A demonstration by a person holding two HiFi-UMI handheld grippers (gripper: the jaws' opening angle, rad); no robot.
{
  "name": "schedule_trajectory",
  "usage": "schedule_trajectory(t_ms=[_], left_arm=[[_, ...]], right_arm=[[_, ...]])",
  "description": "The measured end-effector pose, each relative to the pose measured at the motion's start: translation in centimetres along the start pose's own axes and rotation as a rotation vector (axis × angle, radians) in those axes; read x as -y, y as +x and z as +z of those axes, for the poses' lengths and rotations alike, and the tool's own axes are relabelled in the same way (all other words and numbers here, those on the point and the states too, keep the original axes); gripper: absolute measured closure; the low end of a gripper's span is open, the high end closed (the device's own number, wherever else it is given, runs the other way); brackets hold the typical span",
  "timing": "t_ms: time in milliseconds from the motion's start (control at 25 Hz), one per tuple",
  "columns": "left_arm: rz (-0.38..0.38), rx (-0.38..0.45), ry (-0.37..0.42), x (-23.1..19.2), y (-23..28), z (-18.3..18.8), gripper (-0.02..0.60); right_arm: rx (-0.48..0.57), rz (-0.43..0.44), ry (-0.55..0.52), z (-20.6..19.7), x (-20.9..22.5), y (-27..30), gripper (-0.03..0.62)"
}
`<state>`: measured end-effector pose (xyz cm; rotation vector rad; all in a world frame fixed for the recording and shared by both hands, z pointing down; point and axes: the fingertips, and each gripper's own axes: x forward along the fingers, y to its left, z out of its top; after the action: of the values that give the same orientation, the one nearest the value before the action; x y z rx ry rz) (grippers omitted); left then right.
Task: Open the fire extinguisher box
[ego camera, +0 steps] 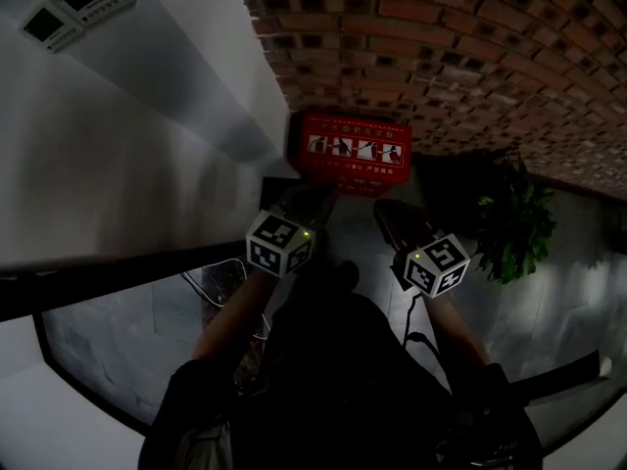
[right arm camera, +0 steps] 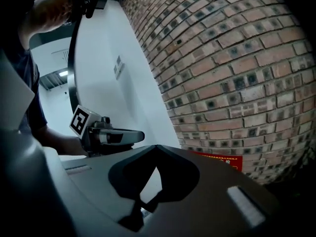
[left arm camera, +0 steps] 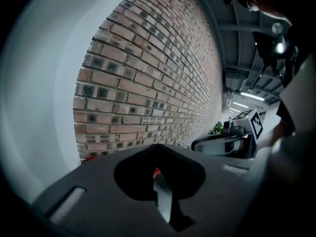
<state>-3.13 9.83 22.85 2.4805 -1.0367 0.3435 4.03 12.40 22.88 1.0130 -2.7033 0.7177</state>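
The red fire extinguisher box stands on the floor against the brick wall, its lid with white pictograms facing up. My left gripper is shut and empty, its tips close to the box's near left edge; I cannot tell if they touch. My right gripper hovers just right of it, also shut and empty. In the left gripper view the jaws meet at the tip, with a sliver of red box behind them. In the right gripper view the jaws meet too, with the box to the right.
A potted green plant stands right of the box on the grey tiled floor. A white wall runs along the left, carrying white fixtures. A dark curved rail crosses low at the left.
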Motion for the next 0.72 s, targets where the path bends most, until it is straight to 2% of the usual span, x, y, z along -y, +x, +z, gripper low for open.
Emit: schedule_trajectory(t_ms=[160, 480, 600, 720], left_arm=[[0.002, -0.061, -0.013, -3.4, 1.8, -3.2, 0.583], [0.003, -0.201, -0.041, -8.4, 6.2, -9.7, 0.583], [0.01, -0.275, -0.067, -9.5, 7.7, -13.3, 0.582], [0.02, -0.33, -0.14, -10.3, 9.6, -16.7, 0.583]], right_arm=[[-0.041, -0.103, 0.037, -1.7, 2.2, 2.7, 0.592], [-0.077, -0.234, 0.074, -4.9, 6.2, 6.0, 0.593], [-0.123, -0.252, 0.078, -7.5, 7.7, 6.6, 0.593], [-0.168, -0.221, 0.065, -9.9, 8.6, 7.3, 0.594]])
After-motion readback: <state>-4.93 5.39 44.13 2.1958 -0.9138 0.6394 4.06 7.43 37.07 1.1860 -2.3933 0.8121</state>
